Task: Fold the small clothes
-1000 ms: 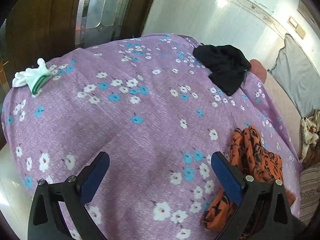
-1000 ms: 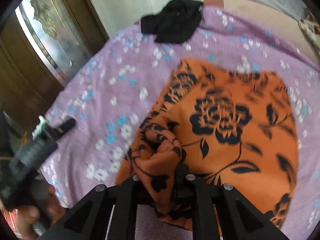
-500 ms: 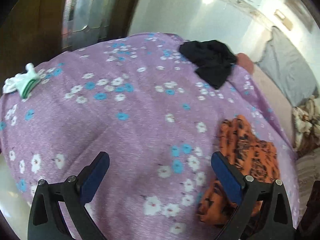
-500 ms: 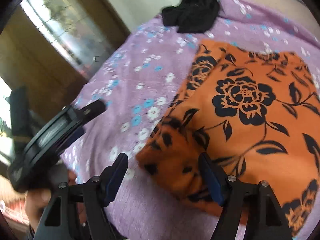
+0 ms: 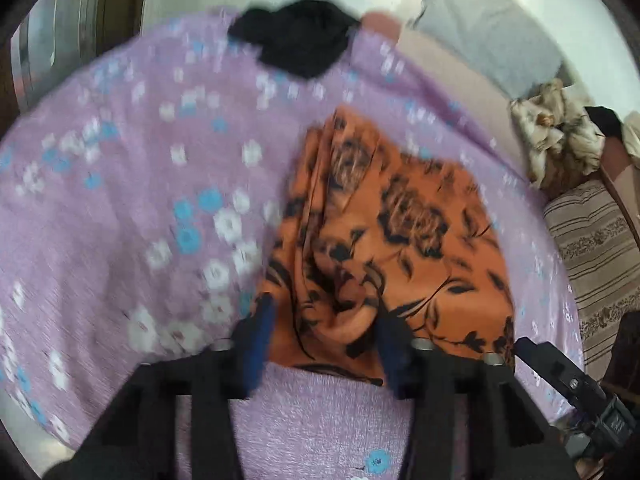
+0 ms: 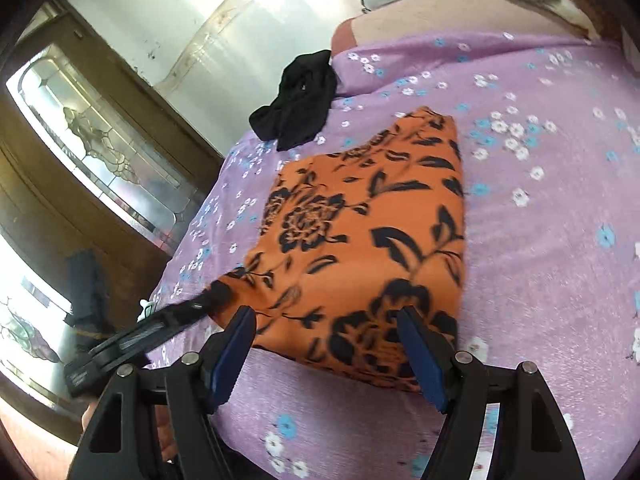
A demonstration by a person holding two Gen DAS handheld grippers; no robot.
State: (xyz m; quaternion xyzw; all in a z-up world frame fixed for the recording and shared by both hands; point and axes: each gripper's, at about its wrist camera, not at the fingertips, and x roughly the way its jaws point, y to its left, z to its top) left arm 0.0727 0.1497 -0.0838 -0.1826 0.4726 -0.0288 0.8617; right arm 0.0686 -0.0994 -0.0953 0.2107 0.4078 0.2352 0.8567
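The bed, under its purple flowered sheet (image 6: 540, 240), carries everything here. On it the orange floral garment (image 6: 360, 232) lies mostly flat in the middle, near the front edge, with a black garment (image 6: 298, 100) well apart at the far edge. A crumpled beige cloth (image 5: 556, 132) sits off the sheet to the right in the left wrist view.

The step in hand looks like taking the near hem of the orange piece for a fold. To do it well, each set of tongs should bite one near corner, taking every layer at that spot, then both should lift evenly and carry the hem straight toward the far edge so the fold line lands square. The bunched ridge along the garment's left side in the left wrist view wants smoothing first, or the crease will be locked in.

The left tongs (image 5: 324, 340) point low along the sheet, blurred, their jaws partly apart around a raised pucker of orange cloth; whether they grip it I cannot tell. The right tongs (image 6: 328, 356) hover just above the near hem, tilted downward, jaws wide apart and holding nothing, straddling the garment's edge. The left tool reaches in from the left side in the right wrist view.
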